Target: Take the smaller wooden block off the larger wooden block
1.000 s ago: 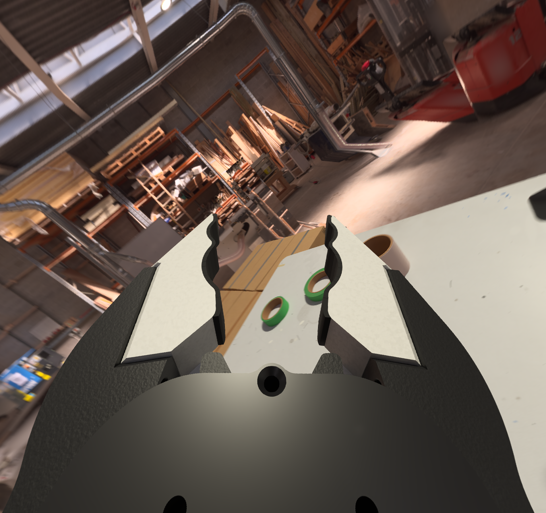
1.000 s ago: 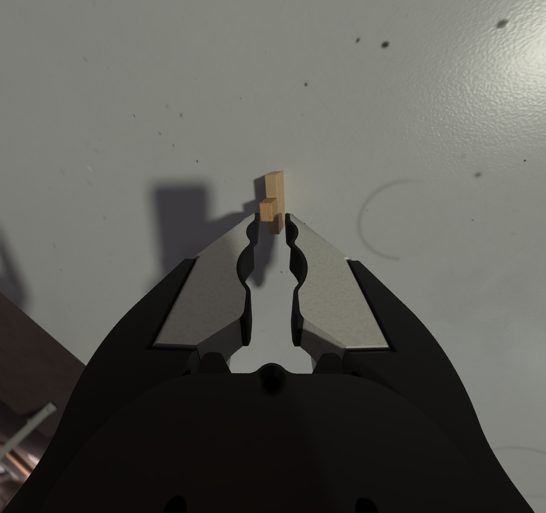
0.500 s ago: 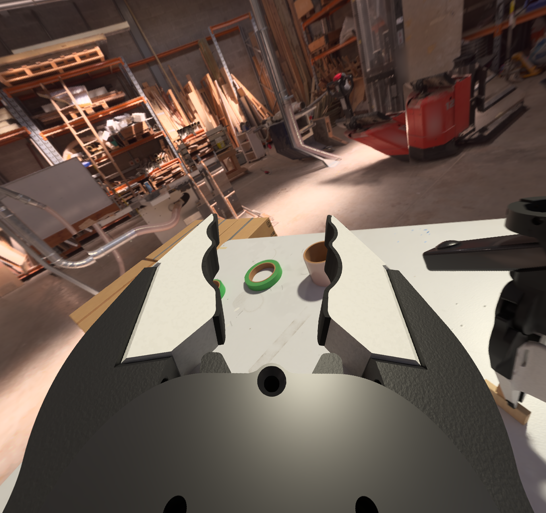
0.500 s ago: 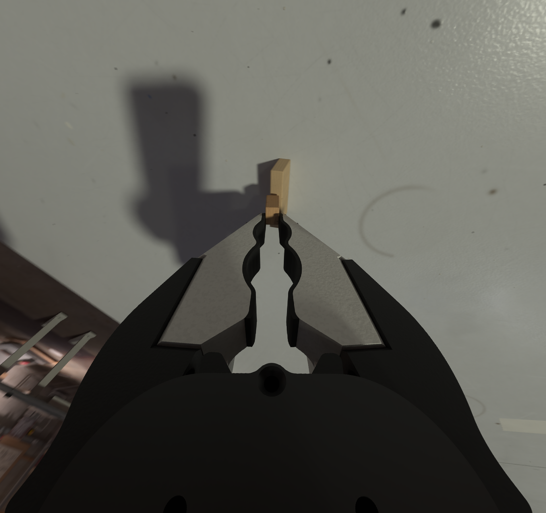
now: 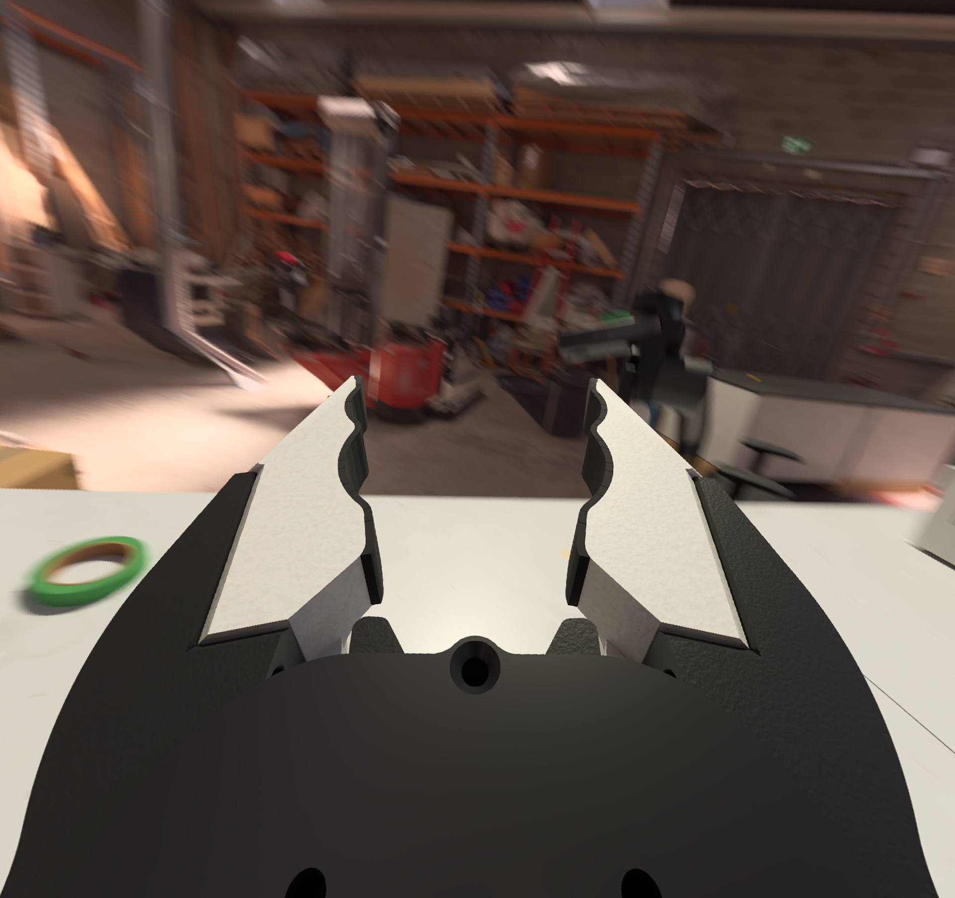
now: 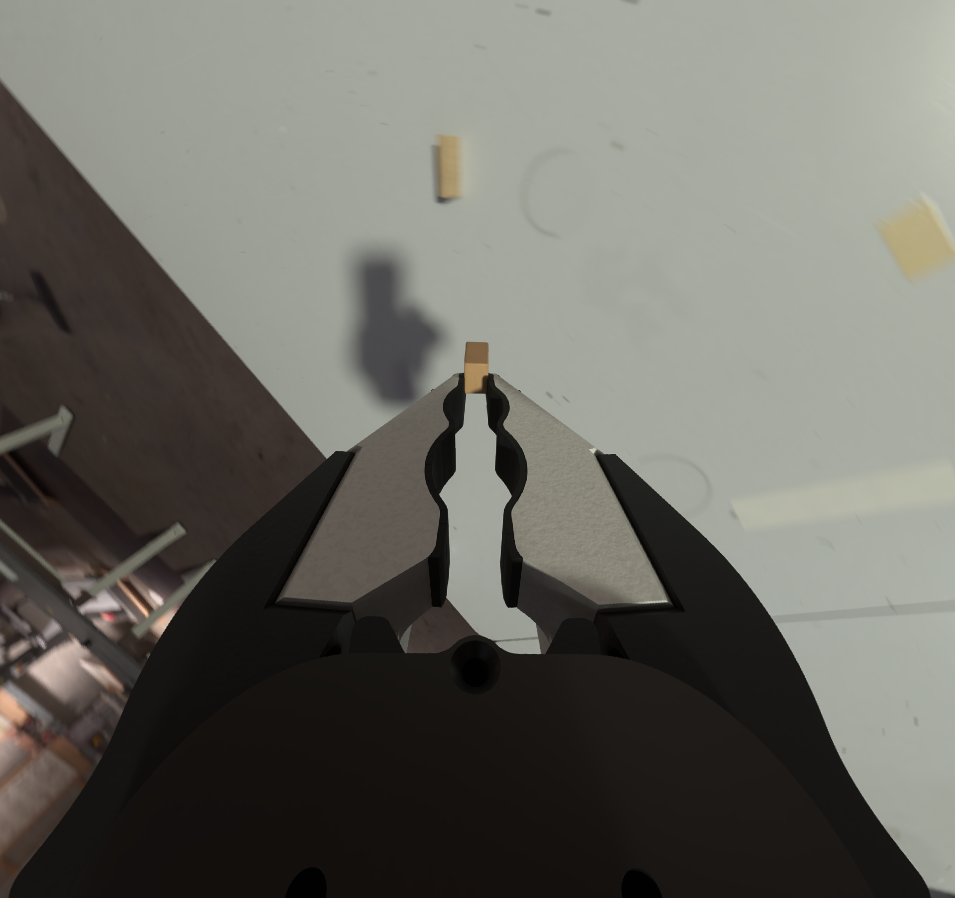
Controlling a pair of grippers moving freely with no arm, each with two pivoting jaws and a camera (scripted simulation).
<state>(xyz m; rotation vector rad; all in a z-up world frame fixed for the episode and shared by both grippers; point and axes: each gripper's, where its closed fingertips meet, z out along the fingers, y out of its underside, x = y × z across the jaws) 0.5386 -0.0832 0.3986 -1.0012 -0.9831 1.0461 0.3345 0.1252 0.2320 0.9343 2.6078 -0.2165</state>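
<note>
In the right wrist view my right gripper [image 6: 476, 383] is shut on the smaller wooden block [image 6: 476, 359], a small tan cube pinched at the fingertips and held well above the white table [image 6: 672, 72]. The larger wooden block [image 6: 448, 166], a flat tan bar, lies alone on the table far below and ahead. In the left wrist view my left gripper [image 5: 474, 403] is open and empty, pointing level over the table [image 5: 465, 552] toward the workshop. Neither block shows in that view.
A green tape roll [image 5: 82, 569] lies on the table at the left of the left wrist view. A tan paper piece [image 6: 917, 240] and a white strip [image 6: 837, 509] lie right of the larger block. The table edge [image 6: 170, 273] runs diagonally at left, floor below.
My right gripper closed on the smaller block and lifted it off the larger block, rising high above the table. My left gripper swung round to the right; the view is blurred.
</note>
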